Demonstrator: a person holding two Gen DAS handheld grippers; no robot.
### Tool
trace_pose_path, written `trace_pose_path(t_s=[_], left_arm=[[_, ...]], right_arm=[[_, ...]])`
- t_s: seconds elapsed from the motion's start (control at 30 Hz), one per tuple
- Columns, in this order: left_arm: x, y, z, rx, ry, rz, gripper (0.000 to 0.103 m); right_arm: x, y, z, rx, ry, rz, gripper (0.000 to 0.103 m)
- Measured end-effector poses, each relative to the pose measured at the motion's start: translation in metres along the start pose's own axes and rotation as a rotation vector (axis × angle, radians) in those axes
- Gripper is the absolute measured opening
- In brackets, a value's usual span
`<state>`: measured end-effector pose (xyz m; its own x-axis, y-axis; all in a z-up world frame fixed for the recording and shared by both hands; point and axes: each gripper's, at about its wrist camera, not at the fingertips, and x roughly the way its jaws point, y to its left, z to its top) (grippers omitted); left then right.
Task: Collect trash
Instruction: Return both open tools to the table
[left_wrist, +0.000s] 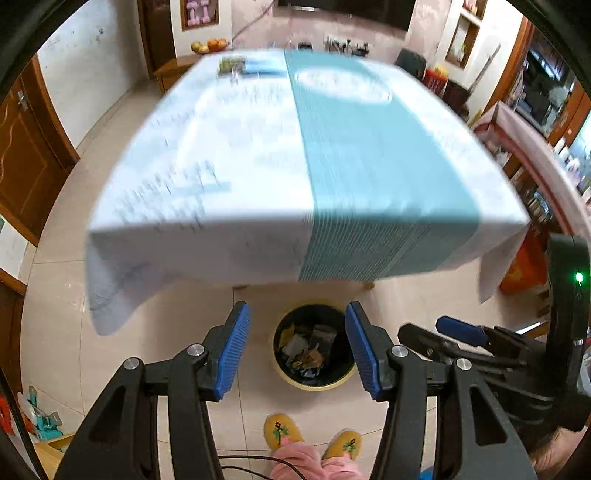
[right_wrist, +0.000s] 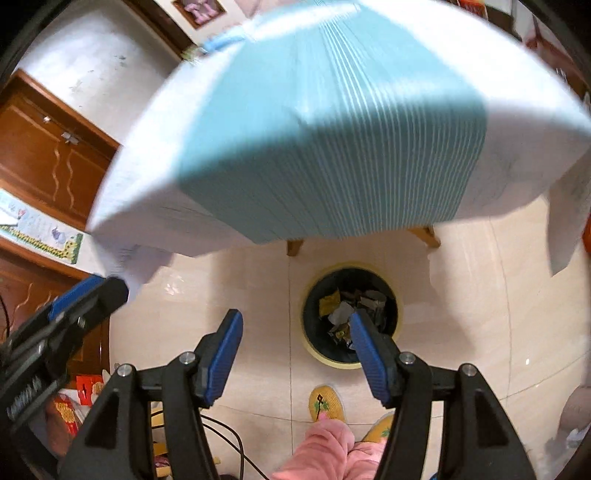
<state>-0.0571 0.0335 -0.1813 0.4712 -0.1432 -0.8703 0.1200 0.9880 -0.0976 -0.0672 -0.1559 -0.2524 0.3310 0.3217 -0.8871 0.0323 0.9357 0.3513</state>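
Both grippers point steeply down at a tiled floor (left_wrist: 424, 295) in front of a counter (left_wrist: 258, 147) draped in a white and teal cloth. The left gripper (left_wrist: 297, 347) has its jaws apart with nothing between them. The right gripper (right_wrist: 295, 350) also has its jaws apart and empty.

The bin (left_wrist: 314, 345), round with a yellow rim and dark liner, stands on the floor just in front of the counter's edge. It holds crumpled trash (left_wrist: 306, 352): yellow, grey and brown scraps. In the right wrist view, the right jaw overlaps the bin's near rim.

Below, two yellow slippers (left_wrist: 282, 430) and pink trouser legs (right_wrist: 328, 446) stand near the bin. Brown doors (right_wrist: 48, 158) line the left wall. The counter is blurred; a small packet (left_wrist: 231, 64) sits at its far edge.
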Motion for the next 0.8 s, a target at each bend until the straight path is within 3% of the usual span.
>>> trace_pose_path(t_s=[0.17, 0.43, 0.67, 0.8], left_arm=[[-0.066, 0.003, 0.024, 0.009, -0.056, -0.010, 0.057], [-0.152, 0.001, 0.067, 0.043, -0.194, -0.026, 0.068], [-0.181, 0.011, 0.109, 0.055, -0.305, -0.035, 0.069], [-0.190, 0.020, 0.135, 0.065, -0.343, -0.044, 0.071]], right_arm=[[-0.074, 0.031, 0.009, -0.052, -0.076, 0.016, 0.061], [-0.155, 0.079, 0.036, -0.193, -0.236, -0.006, 0.061], [-0.199, 0.115, 0.072, -0.285, -0.388, -0.035, 0.061], [-0.207, 0.126, 0.091, -0.297, -0.428, -0.041, 0.061]])
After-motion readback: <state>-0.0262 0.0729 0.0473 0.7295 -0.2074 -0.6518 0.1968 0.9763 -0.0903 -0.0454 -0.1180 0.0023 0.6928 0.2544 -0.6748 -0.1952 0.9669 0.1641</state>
